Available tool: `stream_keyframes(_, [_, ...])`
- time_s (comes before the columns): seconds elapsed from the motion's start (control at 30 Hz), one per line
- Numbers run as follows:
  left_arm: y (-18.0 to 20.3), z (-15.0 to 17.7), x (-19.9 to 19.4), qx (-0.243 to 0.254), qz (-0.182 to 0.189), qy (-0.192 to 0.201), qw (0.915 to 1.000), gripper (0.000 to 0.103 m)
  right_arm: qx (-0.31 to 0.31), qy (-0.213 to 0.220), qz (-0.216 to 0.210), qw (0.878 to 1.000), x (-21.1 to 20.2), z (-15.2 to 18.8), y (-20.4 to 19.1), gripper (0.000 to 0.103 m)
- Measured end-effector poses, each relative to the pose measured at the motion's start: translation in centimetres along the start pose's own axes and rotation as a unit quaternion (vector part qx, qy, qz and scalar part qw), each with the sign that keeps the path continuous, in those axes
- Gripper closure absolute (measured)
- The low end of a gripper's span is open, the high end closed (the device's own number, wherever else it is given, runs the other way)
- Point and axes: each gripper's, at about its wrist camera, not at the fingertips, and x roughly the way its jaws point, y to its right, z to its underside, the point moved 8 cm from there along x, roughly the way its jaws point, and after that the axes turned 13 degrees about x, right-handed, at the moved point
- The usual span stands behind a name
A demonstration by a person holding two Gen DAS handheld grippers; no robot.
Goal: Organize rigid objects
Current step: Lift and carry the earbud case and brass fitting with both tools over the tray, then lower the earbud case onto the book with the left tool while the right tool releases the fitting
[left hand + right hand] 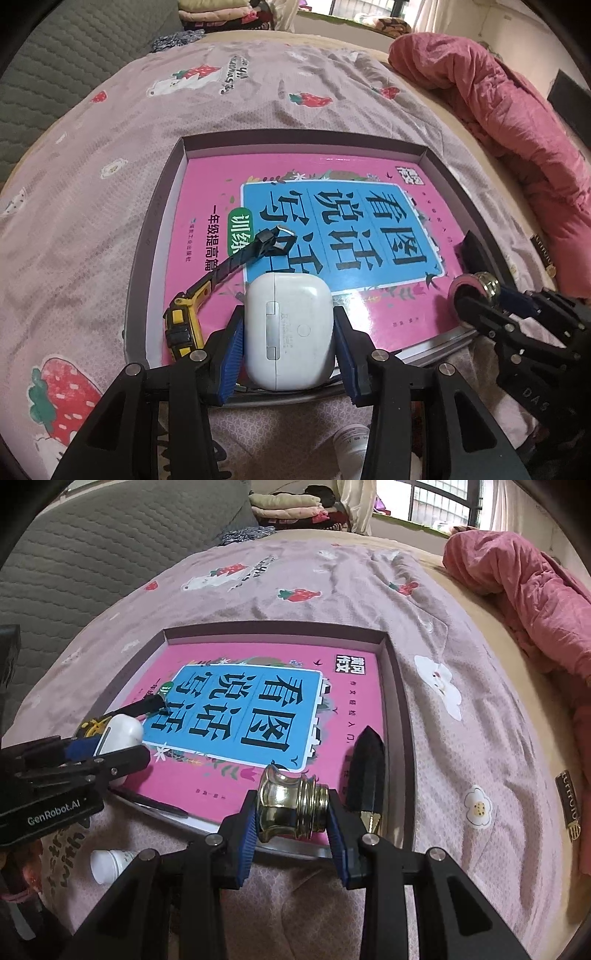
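The landmark here is the shallow box that lies on the strawberry bedcover; a pink book covers its floor like a flat base.

The left gripper pinches a white earbud case between its blue pads, over the near edge of the box. The case lies on its side and is gripped across its broad width, probably so that it cannot turn while it is lowered onto the book. Just beside it, inside the box near the left wall, a yellow tape measure rests with its black tape pulled out.

The right gripper pinches a gold metal knob, also over the near edge of the box, toward the right wall. Close to that wall, inside the box, lies a black pointed piece with a gold tip.

Outside the box, before its near edge, a small white bottle waits on the bedcover. It seems not yet sorted.
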Motion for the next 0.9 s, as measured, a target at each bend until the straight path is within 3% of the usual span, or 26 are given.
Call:
stream_keyframes(0.57, [-0.7, 1.2, 0.1, -0.010, -0.004, -0.017, 0.9998, 0.056, 0.017, -0.002, 0.008, 1.000, -0.2, 0.1, 0.5, 0.068])
stream_keyframes(0.9, [-0.9, 1.4, -1.3, -0.037, 0.028, 0.008, 0.9989, 0.055, 0.028, -0.003, 0.004, 1.000, -0.3, 0.2, 1.0, 0.068])
